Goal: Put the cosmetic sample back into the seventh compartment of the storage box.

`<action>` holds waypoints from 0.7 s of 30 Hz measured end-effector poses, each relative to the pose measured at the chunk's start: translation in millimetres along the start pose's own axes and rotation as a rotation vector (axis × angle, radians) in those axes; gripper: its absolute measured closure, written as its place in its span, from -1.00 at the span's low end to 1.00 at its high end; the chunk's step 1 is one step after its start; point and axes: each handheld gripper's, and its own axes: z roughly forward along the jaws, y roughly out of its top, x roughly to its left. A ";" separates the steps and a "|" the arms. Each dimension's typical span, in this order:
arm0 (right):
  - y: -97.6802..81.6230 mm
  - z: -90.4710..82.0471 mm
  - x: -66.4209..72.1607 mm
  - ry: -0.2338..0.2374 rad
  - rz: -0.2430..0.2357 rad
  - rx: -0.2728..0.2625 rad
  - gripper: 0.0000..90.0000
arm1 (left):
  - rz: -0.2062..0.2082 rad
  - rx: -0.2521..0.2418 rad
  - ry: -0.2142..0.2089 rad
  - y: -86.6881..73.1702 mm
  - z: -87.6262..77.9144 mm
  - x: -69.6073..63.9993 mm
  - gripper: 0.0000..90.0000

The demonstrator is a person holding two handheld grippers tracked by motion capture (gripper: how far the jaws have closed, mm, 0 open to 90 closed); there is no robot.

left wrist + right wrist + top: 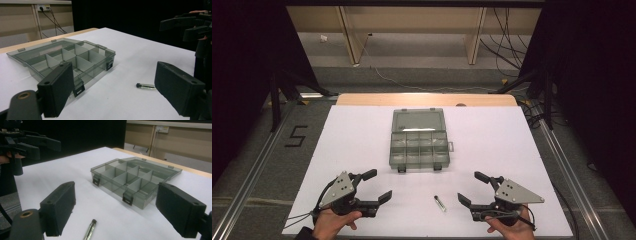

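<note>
A small glass vial (440, 203) with a dark cap is lying on the white table (512, 145) in the lower centre of the high view, between the two grippers and touching neither; the left gripper view is showing it at centre right with its cap pointing left, while the right gripper view is catching it at the bottom edge, cap end up. Above it in the high view, a smoky clear compartment box (419, 145) is sitting open, lid laid flat toward the far edge; the gripper views are revealing its dividers and two dark latches (127, 199) on the front wall, which the high view is barely resolving. The left gripper (377, 186), held by a hand (331, 224) at lower left, is resting with jaws spread wide and nothing between them; the right gripper (473, 188), at lower right, is likewise gaping and unloaded.
</note>
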 end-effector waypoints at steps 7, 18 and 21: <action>-0.1 0.3 -0.3 -0.001 -0.004 0.001 -0.61 | 0.005 0.007 0.001 0.5 0.2 -0.4 -0.65; -1.0 1.0 -0.6 -0.014 -0.002 -0.003 -0.61 | 0.008 0.045 -0.032 2.7 4.9 -0.4 -0.65; -1.5 1.9 -0.6 -0.005 0.004 -0.012 -0.61 | 0.025 0.080 -0.052 3.9 8.6 -0.5 -0.65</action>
